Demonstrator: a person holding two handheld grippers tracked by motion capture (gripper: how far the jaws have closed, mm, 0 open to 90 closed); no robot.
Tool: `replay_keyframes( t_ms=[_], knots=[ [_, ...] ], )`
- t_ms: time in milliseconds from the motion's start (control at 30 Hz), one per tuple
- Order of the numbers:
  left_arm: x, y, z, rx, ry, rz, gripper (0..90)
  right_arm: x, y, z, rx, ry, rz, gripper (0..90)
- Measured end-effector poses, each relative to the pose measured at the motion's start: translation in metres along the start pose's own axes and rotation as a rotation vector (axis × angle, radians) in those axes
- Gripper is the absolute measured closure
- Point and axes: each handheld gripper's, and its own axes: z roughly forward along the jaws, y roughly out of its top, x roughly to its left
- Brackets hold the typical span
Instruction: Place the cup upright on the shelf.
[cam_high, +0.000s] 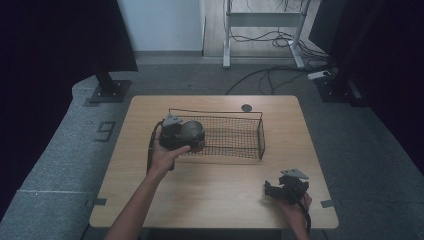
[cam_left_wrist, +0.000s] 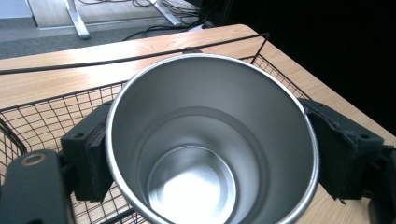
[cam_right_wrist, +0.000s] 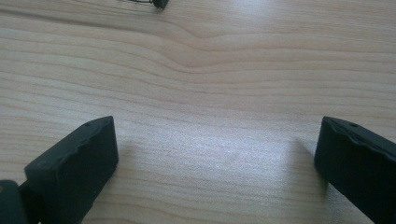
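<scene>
**Steel cup gripped over the wire basket's left end**

A stainless steel cup (cam_left_wrist: 212, 140) is sitting between the two black jaws of the left gripper (cam_left_wrist: 210, 154), its open mouth facing the left gripper view so that the brushed inner wall and round bottom are showing. The pads are pressing on the cup's outer wall from opposite sides, one at the left of the rim and one at the right, so this gripper is clamping the cup. In the high view the cup (cam_high: 192, 134) is hanging at the left end of the black wire mesh basket (cam_high: 235, 150), just at or over its left wall; whether it is touching the mesh is hard to tell. The left hand (cam_high: 167, 155) is wrapping the gripper body from below, with the forearm coming in from the bottom edge.

The basket is standing on the far middle part of the light wooden table (cam_high: 215, 195). Well apart from it, near the table's near right corner, the right gripper (cam_high: 270, 190) is resting low over the bare wood. Its jaws are standing wide apart and nothing is lying between them but the table's grain (cam_right_wrist: 210, 116).
</scene>
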Motion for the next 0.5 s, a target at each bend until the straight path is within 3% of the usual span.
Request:
replay_keyframes(
  t_ms=[500],
  knots=[
    [-0.005,0.013,0.014,0.010,0.011,0.012,14.8,0.000,0.000,0.000,-0.001,0.000,0.001,0.0]
  ],
)
